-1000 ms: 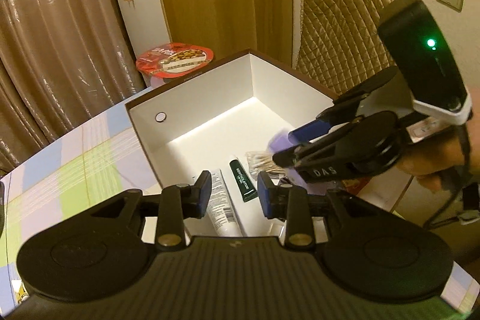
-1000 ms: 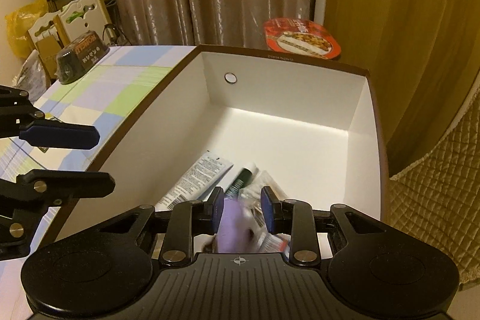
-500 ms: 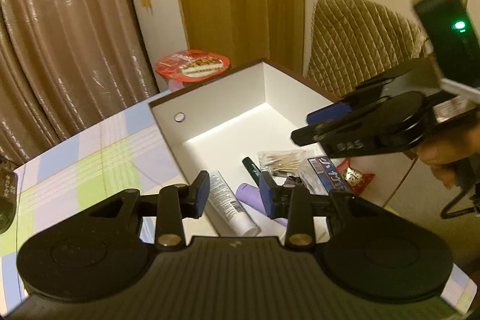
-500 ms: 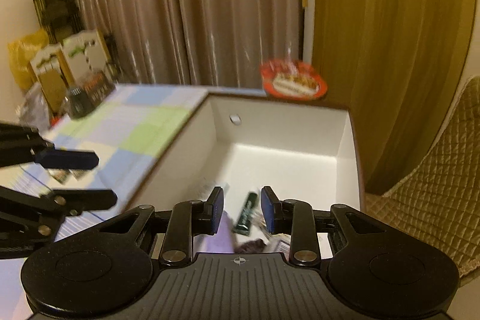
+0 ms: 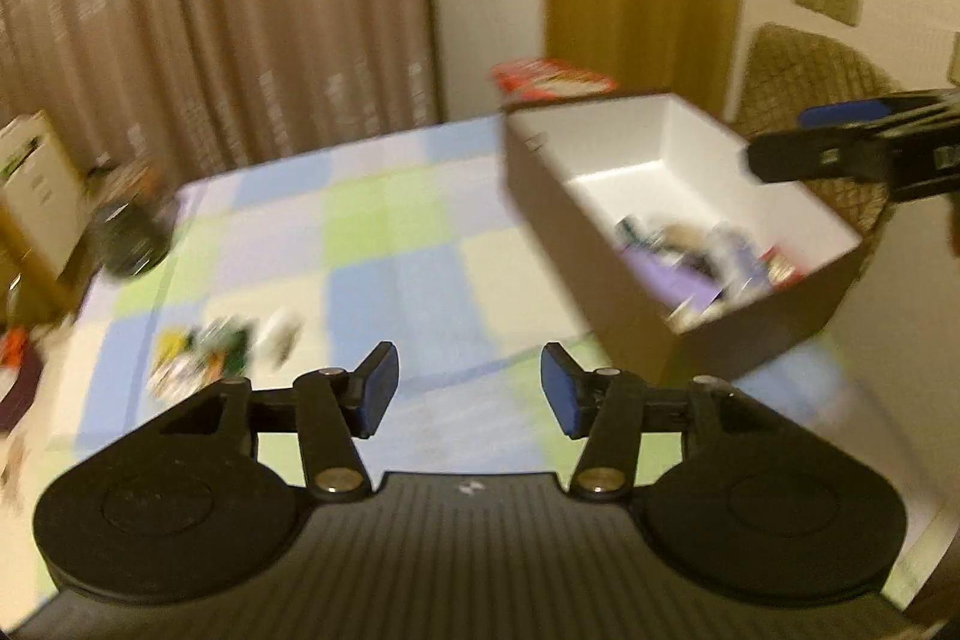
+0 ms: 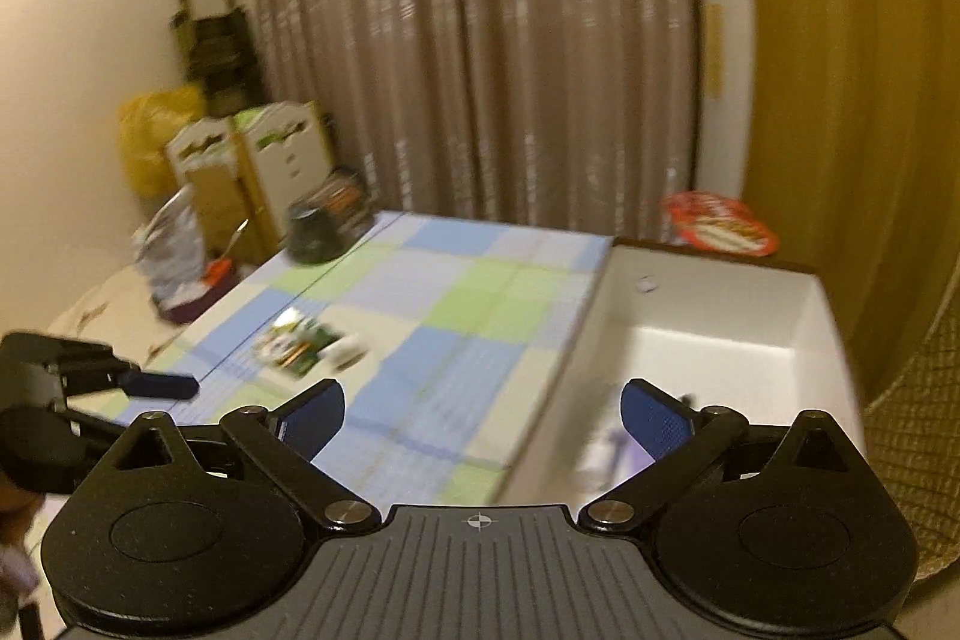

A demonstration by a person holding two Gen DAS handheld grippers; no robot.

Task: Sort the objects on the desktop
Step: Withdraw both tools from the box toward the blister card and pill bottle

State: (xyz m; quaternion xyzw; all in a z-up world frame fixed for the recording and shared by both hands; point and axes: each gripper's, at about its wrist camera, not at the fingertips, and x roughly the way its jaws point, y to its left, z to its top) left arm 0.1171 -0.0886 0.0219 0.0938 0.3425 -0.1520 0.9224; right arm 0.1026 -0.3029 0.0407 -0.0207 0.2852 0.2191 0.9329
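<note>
The left gripper point(image 5: 465, 388) is hanging with jaws spread and nothing between them above the checked blue-and-green tablecloth point(image 5: 384, 244). The right gripper point(image 6: 483, 415) is gaping wide, also holding nothing, over the near left wall of the white-lined brown cardboard box point(image 6: 720, 304). Blurred small packets point(image 5: 204, 352) are lying near the desk's left edge; a purple tube point(image 5: 672, 280) and other items are sitting at the box's near end.

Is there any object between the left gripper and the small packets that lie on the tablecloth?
Nothing visible stands between them. The left gripper is open over bare checked tablecloth, and the small packets lie ahead to its left with only cloth between. The box sits off to the right, out of that path.
</note>
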